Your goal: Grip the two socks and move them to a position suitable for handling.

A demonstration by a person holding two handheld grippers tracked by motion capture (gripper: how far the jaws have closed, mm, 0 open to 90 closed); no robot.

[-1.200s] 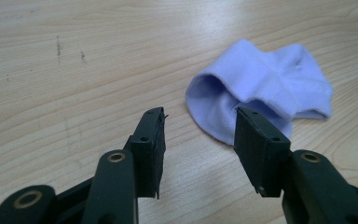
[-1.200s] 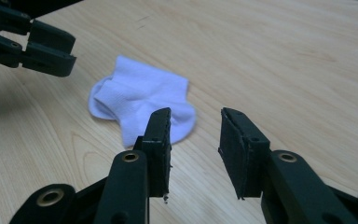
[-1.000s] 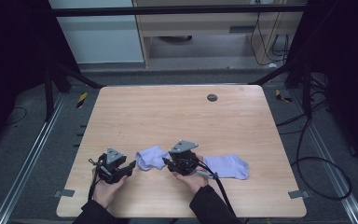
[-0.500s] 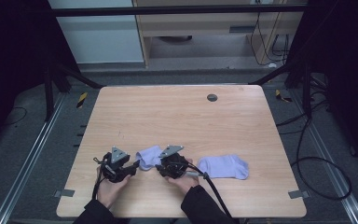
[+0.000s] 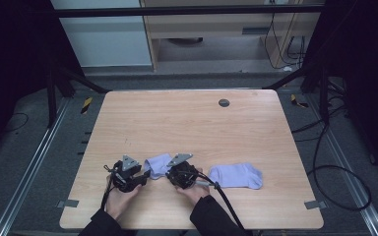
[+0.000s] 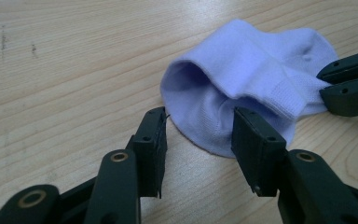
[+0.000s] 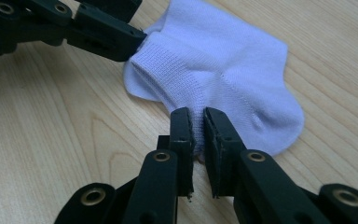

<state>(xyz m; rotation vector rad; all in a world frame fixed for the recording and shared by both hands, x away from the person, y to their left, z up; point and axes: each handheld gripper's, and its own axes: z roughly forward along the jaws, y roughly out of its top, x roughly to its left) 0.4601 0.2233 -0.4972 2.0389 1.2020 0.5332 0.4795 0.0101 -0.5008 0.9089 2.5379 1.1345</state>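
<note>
- Overhead, in the high view, the wooden counter (image 5: 187, 128) carried two pale lilac socks near its front edge. The left tongs (image 5: 143, 175) and the right tongs (image 5: 170, 173) sat close together on either side of the nearer sock (image 5: 158, 163), each held by a hand (image 5: 120, 204) coming in from the bottom edge. The second sock (image 5: 236, 175) lay flat to the right, apart from both tools, just beyond the cable trailing from the right one. A small dark round disc (image 5: 224, 103) sat on the far part of the counter.
- In the left gripper view, the left tongs (image 6: 199, 135) stood spread, their two black jaws either side of the open cuff of the nearer sock (image 6: 247, 79); one jaw tip rested against the fabric, the other just beside the cuff's edge. The right tongs (image 6: 326, 84) reached in from the right edge and met the sock's ribbed hem.
- In the right gripper view, the right tongs (image 7: 198, 128) were pressed nearly together, pinching a fold of the nearer sock (image 7: 223, 74) at its lower edge. The left tongs (image 7: 137, 37) came in from the upper left, their tips at the cuff.
</note>
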